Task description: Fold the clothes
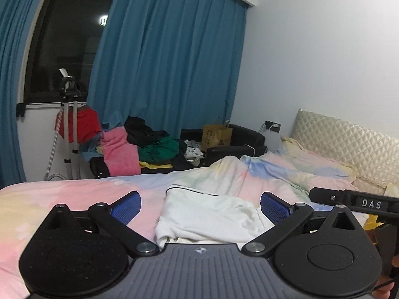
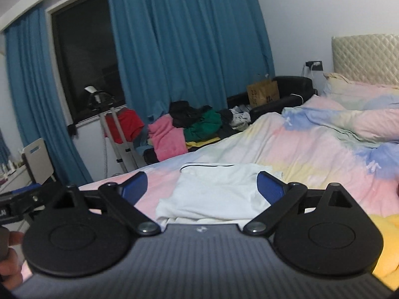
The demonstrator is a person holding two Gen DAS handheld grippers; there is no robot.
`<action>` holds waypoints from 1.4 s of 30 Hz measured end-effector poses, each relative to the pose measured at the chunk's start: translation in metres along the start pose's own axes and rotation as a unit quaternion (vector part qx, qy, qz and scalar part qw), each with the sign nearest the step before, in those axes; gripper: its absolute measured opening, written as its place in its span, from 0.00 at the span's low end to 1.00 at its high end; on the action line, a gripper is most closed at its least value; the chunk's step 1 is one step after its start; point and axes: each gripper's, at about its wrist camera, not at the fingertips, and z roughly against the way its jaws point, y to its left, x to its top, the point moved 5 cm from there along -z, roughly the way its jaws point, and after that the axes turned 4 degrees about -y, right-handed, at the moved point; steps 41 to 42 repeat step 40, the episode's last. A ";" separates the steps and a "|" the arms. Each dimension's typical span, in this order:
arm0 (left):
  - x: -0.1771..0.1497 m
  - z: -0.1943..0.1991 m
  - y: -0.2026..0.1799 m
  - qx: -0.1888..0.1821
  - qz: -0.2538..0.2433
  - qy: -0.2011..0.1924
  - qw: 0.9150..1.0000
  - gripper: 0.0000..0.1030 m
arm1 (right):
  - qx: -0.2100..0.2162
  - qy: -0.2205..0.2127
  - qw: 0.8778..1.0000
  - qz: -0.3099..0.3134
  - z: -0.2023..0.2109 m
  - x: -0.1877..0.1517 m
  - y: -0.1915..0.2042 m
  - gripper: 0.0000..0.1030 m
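Note:
A white garment with a thin dark trim line (image 1: pixel 209 214) lies partly folded on the pastel bedspread (image 1: pixel 74 194). It also shows in the right wrist view (image 2: pixel 214 191). My left gripper (image 1: pixel 200 205) is open, its blue pads (image 1: pixel 126 208) spread either side of the garment's near end, just above it. My right gripper (image 2: pixel 202 186) is open too, its pads (image 2: pixel 269 186) spread over the same garment. Neither holds anything. The right gripper's body (image 1: pixel 354 200) shows at the right edge of the left wrist view.
A crumpled pastel duvet (image 1: pixel 274 174) and pillow lie toward the quilted headboard (image 1: pixel 349 144). A yellow cloth (image 2: pixel 384 244) lies at right. Beyond the bed a black sofa (image 1: pixel 237 137) holds piled clothes (image 1: pixel 149 144) and a paper bag; a tripod stand (image 1: pixel 68 124) stands by the blue curtains.

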 end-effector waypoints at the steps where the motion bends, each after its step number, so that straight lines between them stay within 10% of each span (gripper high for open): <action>1: -0.005 0.006 0.000 0.005 -0.003 0.000 1.000 1.00 | 0.002 -0.003 1.000 0.003 0.005 -0.006 0.003 0.93; 18: -0.082 0.019 0.030 0.049 -0.014 0.009 0.999 1.00 | -0.032 0.012 0.998 0.061 -0.010 -0.106 0.024 0.93; 42: -0.104 0.003 0.037 0.062 -0.009 0.038 0.997 1.00 | -0.066 0.017 0.995 0.068 -0.013 -0.119 0.021 0.93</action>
